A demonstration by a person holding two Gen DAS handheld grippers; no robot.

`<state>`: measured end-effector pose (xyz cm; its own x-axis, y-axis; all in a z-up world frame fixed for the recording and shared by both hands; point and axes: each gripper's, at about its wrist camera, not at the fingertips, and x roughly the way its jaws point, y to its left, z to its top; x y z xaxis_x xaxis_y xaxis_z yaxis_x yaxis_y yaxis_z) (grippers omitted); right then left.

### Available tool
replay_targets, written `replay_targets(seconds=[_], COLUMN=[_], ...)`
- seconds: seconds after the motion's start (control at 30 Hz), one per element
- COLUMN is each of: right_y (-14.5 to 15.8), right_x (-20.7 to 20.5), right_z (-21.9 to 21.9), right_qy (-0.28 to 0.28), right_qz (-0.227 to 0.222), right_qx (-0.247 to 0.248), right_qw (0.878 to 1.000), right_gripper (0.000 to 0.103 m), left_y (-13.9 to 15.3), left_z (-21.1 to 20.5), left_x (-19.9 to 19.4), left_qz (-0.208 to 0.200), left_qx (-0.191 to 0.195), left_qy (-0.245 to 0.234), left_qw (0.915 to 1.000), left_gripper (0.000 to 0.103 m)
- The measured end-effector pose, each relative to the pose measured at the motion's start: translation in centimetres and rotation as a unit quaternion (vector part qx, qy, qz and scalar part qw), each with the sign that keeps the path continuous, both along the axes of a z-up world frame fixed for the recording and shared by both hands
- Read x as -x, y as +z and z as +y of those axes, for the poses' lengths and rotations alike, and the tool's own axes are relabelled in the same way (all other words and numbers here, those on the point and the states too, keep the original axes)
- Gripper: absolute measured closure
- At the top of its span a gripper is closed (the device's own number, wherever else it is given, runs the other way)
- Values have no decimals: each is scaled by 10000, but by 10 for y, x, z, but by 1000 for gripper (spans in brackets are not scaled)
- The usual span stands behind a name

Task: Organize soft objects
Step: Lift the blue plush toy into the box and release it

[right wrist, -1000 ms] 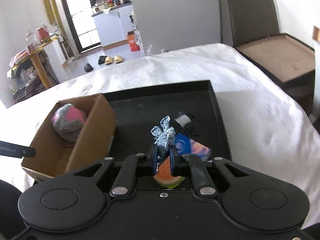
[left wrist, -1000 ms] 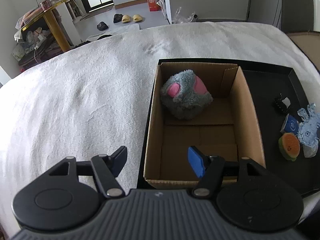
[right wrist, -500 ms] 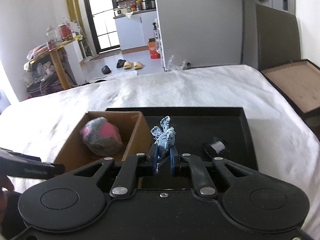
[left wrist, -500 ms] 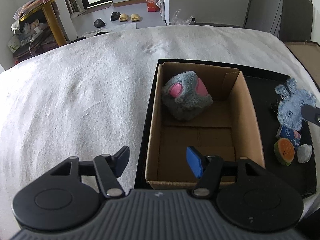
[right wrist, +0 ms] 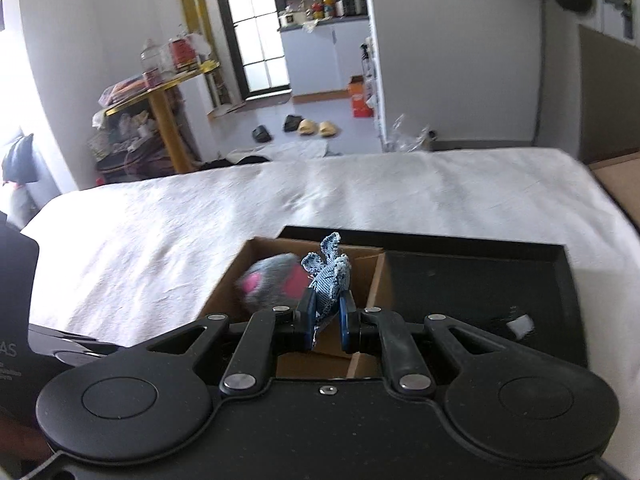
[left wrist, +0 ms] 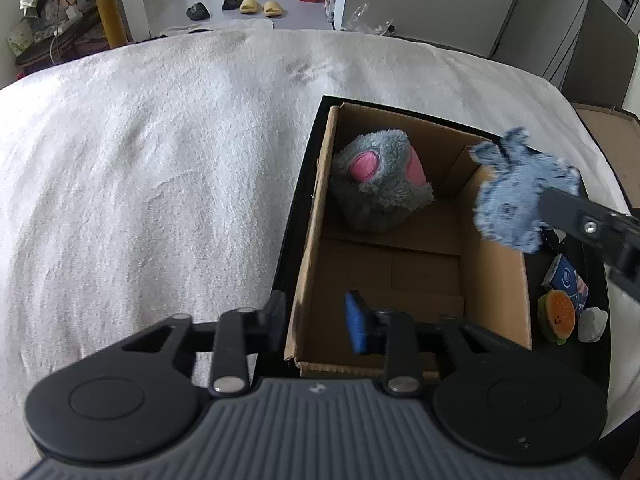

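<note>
A cardboard box (left wrist: 496,280) stands on the left of a black tray (right wrist: 480,280), with a grey and pink plush (left wrist: 380,184) in its far end. My left gripper (left wrist: 316,326) straddles the near left wall of the box, one finger outside and the blue pad inside. Its jaws are closing, with a gap still showing around the wall. My right gripper (right wrist: 326,326) is shut on a blue denim soft toy (right wrist: 328,276). In the left wrist view the denim toy (left wrist: 516,196) hangs in the air over the box's right wall.
On the tray, right of the box, lie a burger-shaped toy (left wrist: 558,316), a white lump (left wrist: 592,324), a blue packet (left wrist: 568,280) and a black clip (right wrist: 516,326). A white cloth (left wrist: 160,180) covers the wide surface to the left.
The right gripper lifted the denim toy off the tray and carried it left to above the box's right wall. The left gripper's jaws narrowed around the box's left wall.
</note>
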<state>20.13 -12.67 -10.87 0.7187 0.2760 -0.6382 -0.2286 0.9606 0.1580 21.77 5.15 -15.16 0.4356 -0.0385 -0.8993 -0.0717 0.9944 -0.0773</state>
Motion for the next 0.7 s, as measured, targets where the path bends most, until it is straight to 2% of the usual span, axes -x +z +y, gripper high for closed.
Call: replay_targets(seconds=[0.03,0.17,0.27,0.4,0.5,0.53,0.57,0.7], right_y=[-1,-5,-8,-10,-18,-22,-25,-25], right_x=[-1,-5,-6,-10,-15,-15,-14,-9], right_z=[4,15,21,29,33,34,34,26], right_qy=[36,152,218,367,471,424,360,279], right_qz=[41,192,272,405,690,739,752,793], right_qx=[-22,-126,-211,-456,-672,-601,-497,-537], right_qw=[10000,9996,9992,9975,9942,9945,9953,9950], right_gripper=[91,90,90,90,75,63,58,56], left_y=[-1,-3,-4,-5,-5,-5,-4,-2], left_z=[0,2,5,8,7,7,7,5], left_x=[-1,-3,-3,-2,-2,-2,-2,-1], left_qz=[26,55,65,89,97,91,82,105], left_qx=[-1,-8,74,140,80,73,83,34], left_qy=[-25,-24,16,74,20,8,6,24], left_qw=[10000,10000,10000,9998,9999,9999,9999,9999], left_gripper=[82,90,94,94,94,94,94,93])
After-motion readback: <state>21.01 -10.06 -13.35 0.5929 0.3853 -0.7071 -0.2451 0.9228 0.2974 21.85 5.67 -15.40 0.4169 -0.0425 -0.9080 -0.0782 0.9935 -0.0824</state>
